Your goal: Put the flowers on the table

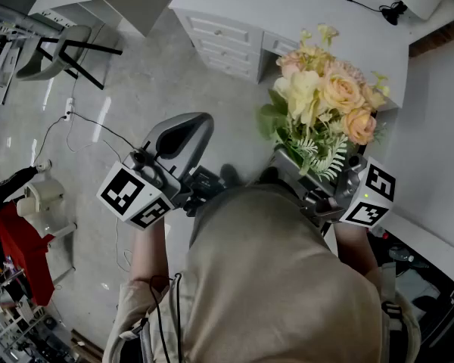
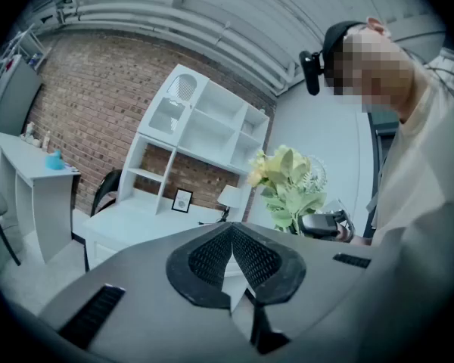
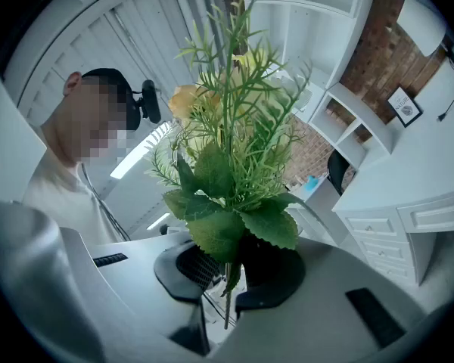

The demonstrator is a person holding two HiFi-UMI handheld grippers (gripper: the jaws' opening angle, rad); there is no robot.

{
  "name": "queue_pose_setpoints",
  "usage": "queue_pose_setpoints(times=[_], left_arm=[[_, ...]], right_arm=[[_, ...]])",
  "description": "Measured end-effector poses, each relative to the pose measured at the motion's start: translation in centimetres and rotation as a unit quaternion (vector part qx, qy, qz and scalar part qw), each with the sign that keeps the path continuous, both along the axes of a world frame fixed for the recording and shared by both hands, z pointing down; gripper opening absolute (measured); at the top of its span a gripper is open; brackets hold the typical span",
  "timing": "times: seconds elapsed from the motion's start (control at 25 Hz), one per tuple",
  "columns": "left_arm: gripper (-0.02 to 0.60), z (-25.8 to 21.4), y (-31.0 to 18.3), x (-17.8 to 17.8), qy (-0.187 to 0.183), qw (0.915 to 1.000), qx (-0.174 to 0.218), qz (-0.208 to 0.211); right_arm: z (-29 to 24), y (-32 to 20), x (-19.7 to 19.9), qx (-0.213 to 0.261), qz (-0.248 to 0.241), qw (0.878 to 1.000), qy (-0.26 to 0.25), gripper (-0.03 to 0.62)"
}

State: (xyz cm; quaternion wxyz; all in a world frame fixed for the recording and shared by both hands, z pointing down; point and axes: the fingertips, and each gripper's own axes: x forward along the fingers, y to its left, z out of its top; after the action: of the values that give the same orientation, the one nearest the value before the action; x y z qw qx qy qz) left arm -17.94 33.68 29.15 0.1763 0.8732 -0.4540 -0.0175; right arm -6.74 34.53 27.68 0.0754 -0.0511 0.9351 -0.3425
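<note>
The flowers: peach and cream roses, green leaves, fern sprigs. Right claw pinches their stems; left claw pressed together.

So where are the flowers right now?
In the head view the flowers are on the right, stems gripped in the right tool, held up in the air near the white desk.

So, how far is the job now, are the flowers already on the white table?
Done: the right gripper is closed on the stems of the flowers, so they are picked up. In hand: they are held upright in the air, not on the white table. The left gripper is shut and empty. Left: set them on the table and release.
</note>
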Motion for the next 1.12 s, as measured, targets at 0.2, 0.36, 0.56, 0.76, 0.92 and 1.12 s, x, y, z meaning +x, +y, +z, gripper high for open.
queue_pose_setpoints(times=[0.2,0.36,0.56,0.76,0.92,1.12], left_arm=[[0.009,-1.4,-1.5,-1.8,0.003,0.9996,0.027,0.000],[0.009,-1.2,-1.5,-1.5,0.008,0.9996,0.027,0.005],[0.009,-0.2,-1.8,0.4,0.005,0.9994,0.016,0.029],[0.009,0.3,-1.5,2.5,-0.003,0.9986,0.010,0.051],[0.009,0.5,-2.0,4.7,-0.014,0.9972,0.016,0.071],[0.009,1.1,-2.5,8.9,-0.019,0.9953,0.004,0.094]], right_arm=[[0.0,-0.9,0.7,0.019,0.028,0.999,0.011,0.064],[0.2,-0.8,0.6,0.020,0.027,0.999,0.013,0.064],[0.5,-0.9,0.7,0.012,0.029,0.999,0.013,0.066],[1.0,-0.3,1.3,0.041,0.037,0.997,0.045,0.065],[1.1,-0.2,3.2,0.054,0.048,0.997,0.038,0.066],[1.7,-0.8,7.0,0.047,0.058,0.996,0.043,0.066]])
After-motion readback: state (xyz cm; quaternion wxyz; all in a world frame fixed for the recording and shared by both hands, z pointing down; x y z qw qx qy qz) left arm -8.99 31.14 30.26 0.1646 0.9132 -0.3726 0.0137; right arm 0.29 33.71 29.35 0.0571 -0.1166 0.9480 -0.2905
